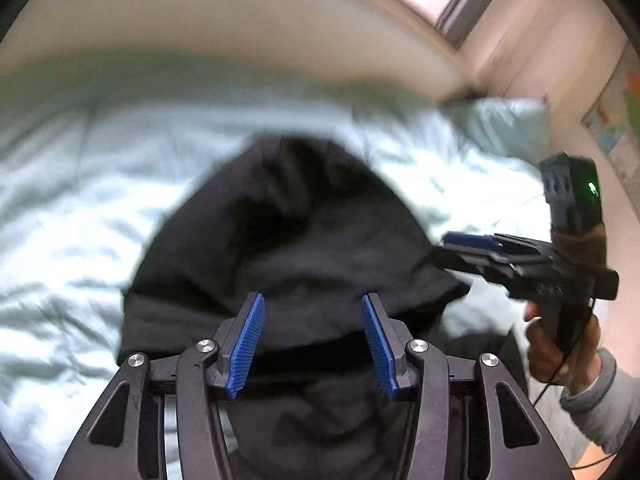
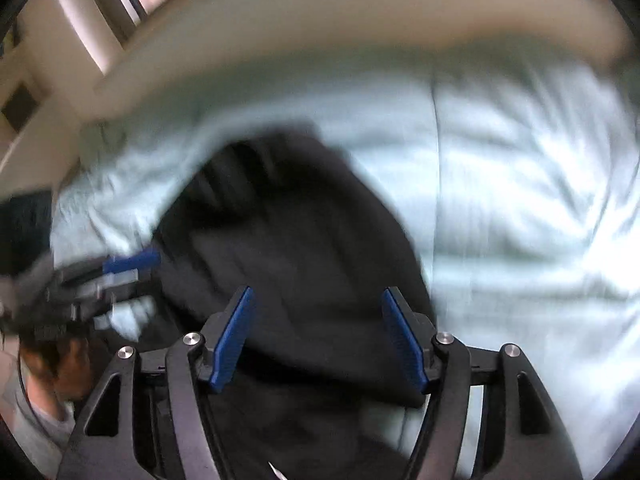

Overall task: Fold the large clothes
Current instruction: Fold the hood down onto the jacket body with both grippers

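A black garment is lying in a folded heap on a pale green bedsheet, with a beige headboard curving behind it. The left gripper is hovering above the near edge of the cloth with its jaws apart and nothing between the blue pads. The right gripper is likewise standing open and empty over the same garment; in the left view it is showing at the right, carried by a hand in a grey sleeve.

Both views are blurring, so seams and hems are not readable. The fabric is appearing thick, soft and limp, likely fairly heavy for cloth, and it is expected to sag and drag rather than slide. Judged best holds: two outer corners of one folded edge, pinching all layers together.
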The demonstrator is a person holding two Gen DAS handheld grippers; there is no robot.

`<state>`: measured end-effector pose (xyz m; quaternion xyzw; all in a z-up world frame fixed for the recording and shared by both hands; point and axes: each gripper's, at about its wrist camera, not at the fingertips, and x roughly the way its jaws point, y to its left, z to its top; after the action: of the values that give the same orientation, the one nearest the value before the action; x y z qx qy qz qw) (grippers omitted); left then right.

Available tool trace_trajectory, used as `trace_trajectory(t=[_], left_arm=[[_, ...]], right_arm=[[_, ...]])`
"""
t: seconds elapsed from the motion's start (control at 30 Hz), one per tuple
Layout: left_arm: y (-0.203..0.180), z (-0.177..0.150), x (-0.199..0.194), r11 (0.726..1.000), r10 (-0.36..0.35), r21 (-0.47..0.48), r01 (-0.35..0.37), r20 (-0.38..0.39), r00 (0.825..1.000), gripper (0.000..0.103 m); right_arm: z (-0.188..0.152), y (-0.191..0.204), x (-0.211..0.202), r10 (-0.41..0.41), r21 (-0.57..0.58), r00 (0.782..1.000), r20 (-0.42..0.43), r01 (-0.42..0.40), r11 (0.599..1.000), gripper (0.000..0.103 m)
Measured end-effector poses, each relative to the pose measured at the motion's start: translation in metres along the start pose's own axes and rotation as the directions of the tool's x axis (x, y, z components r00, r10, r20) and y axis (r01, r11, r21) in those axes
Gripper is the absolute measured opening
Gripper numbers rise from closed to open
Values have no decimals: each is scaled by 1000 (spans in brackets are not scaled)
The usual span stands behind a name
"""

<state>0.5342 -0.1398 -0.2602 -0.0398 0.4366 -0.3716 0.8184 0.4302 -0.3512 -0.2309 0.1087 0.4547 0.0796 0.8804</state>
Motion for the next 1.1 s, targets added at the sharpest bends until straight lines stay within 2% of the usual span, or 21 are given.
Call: trace_trajectory(t=[0.03, 0.07, 0.13, 0.2, 0.27, 0.3, 0.37, 0.47, 0.57, 0.63, 0.7, 0.77, 0.8, 0.83, 0.87, 0.93, 1.03, 1.07, 1.1], left_arm=[[2, 3, -1, 1000, 14, -6, -14, 16, 1000, 53], [5, 4, 3, 998, 68, -20, -68, 15, 998, 53], [12, -5, 29, 982, 180, -37, -183, -64, 982, 53], [24, -23, 53, 972, 224, -45, -231, -122, 967, 53], [30, -34, 60, 972, 224, -52, -231, -111, 968, 53], [32, -34, 59, 974, 213, -55, -220, -104, 971, 53], [37, -33, 56, 978, 185, -80, -194, -107, 977, 53], [44, -32, 48, 981, 145, -113, -155, -93, 985, 53], [47, -29, 35, 980, 118, -150, -128, -75, 990, 53], [47, -26, 22, 980, 105, -163, -113, -59, 993, 53], [45, -26, 15, 978, 134, -149, -143, -71, 988, 53], [39, -29, 19, 969, 202, -123, -215, -112, 973, 53], [42, -32, 28, 965, 223, -113, -238, -134, 966, 53], [42, -34, 35, 964, 224, -114, -241, -149, 963, 53], [46, -36, 43, 962, 220, -124, -243, -176, 959, 53], [47, -33, 45, 962, 219, -121, -244, -187, 958, 53], [40, -21, 30, 964, 241, -51, -259, -226, 944, 53], [39, -18, 22, 963, 256, -31, -270, -228, 940, 53], [39, -13, 9, 962, 264, -13, -272, -205, 942, 53]], right_arm=[[9, 4, 1, -8, -10, 1000, 20, 8, 1000, 72], [25, 13, 10, -28, -28, 998, 52, 29, 999, 72], [42, 21, 41, -70, -43, 996, 54, 72, 997, 75], [47, 19, 86, -116, -30, 992, -48, 115, 993, 75], [36, 8, 128, -117, -3, 976, -182, 118, 993, 74], [29, 4, 138, -108, 14, 973, -202, 113, 993, 75], [21, -2, 128, -71, 39, 982, -176, 80, 996, 75], [13, -2, 81, -57, 51, 993, -103, 63, 997, 75], [-4, 5, 31, -27, 15, 999, -35, 28, 1000, 75], [-18, 12, 14, -16, -22, 999, -39, 15, 1000, 75], [-37, 16, 19, -25, -60, 996, -85, 20, 998, 74], [-48, 6, 38, -44, -85, 986, -159, 31, 996, 67], [-60, -3, 58, -43, -58, 975, -220, 30, 998, 64], [-65, -11, 66, -20, -25, 971, -238, 15, 1000, 64], [-68, -22, 70, 31, 30, 970, -242, -25, 999, 64], [-62, -26, 59, 57, 45, 970, -235, -48, 998, 60], [-54, -29, 28, 96, 23, 973, -208, -94, 995, 61], [-53, -34, 17, 107, 22, 975, -194, -104, 994, 61], [-51, -41, 7, 123, 29, 977, -174, -120, 992, 62]])
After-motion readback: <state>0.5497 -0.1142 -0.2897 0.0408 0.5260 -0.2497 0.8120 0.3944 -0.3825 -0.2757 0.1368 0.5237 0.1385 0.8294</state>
